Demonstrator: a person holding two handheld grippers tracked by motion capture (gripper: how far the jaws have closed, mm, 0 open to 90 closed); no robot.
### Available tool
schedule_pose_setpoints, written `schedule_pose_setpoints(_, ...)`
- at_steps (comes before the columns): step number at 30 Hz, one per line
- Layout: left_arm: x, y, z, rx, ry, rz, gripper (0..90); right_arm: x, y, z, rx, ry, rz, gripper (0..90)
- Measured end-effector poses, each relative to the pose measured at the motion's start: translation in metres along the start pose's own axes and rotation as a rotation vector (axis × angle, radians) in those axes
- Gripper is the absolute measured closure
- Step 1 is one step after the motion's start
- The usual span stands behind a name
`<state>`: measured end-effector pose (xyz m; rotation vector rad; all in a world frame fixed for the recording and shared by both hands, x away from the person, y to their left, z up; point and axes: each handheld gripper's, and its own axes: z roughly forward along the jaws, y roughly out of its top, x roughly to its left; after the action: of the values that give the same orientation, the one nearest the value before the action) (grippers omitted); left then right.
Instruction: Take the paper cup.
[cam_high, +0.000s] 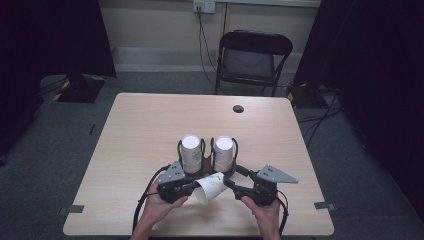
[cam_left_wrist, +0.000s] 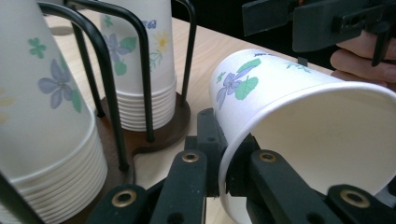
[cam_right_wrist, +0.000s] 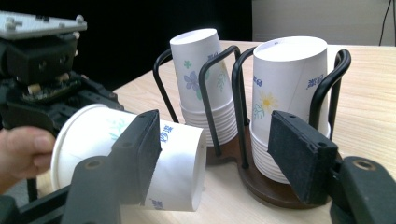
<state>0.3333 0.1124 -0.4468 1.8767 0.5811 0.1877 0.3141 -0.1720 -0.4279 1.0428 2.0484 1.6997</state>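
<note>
A single flowered paper cup (cam_high: 211, 186) lies on its side between my two grippers, near the table's front edge. My left gripper (cam_high: 192, 187) is shut on the cup's rim (cam_left_wrist: 229, 154), one jaw inside the mouth and one outside. My right gripper (cam_high: 230, 184) stands open, its jaws (cam_right_wrist: 215, 149) astride the cup's closed bottom end (cam_right_wrist: 180, 163) without pinching it. Just behind stand two stacks of upside-down paper cups, the left stack (cam_high: 191, 152) and the right stack (cam_high: 223, 152), in a black wire holder with a brown base (cam_right_wrist: 261, 186).
The light wooden table (cam_high: 150, 125) has a round cable hole (cam_high: 238, 108) at the back right. A black folding chair (cam_high: 252, 55) stands beyond the far edge. Dark curtains hang on both sides.
</note>
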Motion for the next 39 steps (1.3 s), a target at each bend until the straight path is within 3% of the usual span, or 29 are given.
schedule_pose_setpoints(2, 0.001, 0.002, 0.001, 0.023, -0.002, 0.0, 87.6, 0.002, 0.0, -0.001, 0.008, -0.007, -0.019, 33.8)
schedule_pose_setpoints(6, 0.003, 0.006, 0.004, 0.055, -0.012, 0.009, 87.6, 0.002, -0.002, -0.002, 0.012, 0.033, -0.022, 29.2)
schedule_pose_setpoints(11, 0.004, 0.014, 0.007, 0.104, -0.033, 0.046, 87.7, 0.006, -0.003, -0.003, 0.046, 0.062, -0.065, 25.9)
schedule_pose_setpoints(14, 0.004, 0.019, 0.008, 0.131, -0.048, 0.065, 87.7, 0.012, -0.001, -0.003, 0.065, 0.117, -0.112, 26.1)
schedule_pose_setpoints(17, 0.007, 0.024, 0.011, 0.155, -0.085, 0.064, 87.8, 0.017, 0.001, -0.003, 0.065, 0.135, -0.167, 26.3)
schedule_pose_setpoints(20, 0.006, 0.028, 0.015, 0.2, -0.093, 0.081, 87.8, 0.022, 0.002, -0.002, 0.072, 0.146, -0.215, 24.1)
schedule_pose_setpoints(27, 0.006, 0.038, 0.017, 0.247, -0.123, 0.086, 87.6, 0.03, 0.001, 0.002, 0.116, 0.143, -0.293, 17.2)
schedule_pose_setpoints(39, 0.011, 0.037, 0.02, 0.264, -0.15, 0.032, 88.4, 0.041, -0.008, 0.008, 0.193, 0.115, -0.417, 13.7)
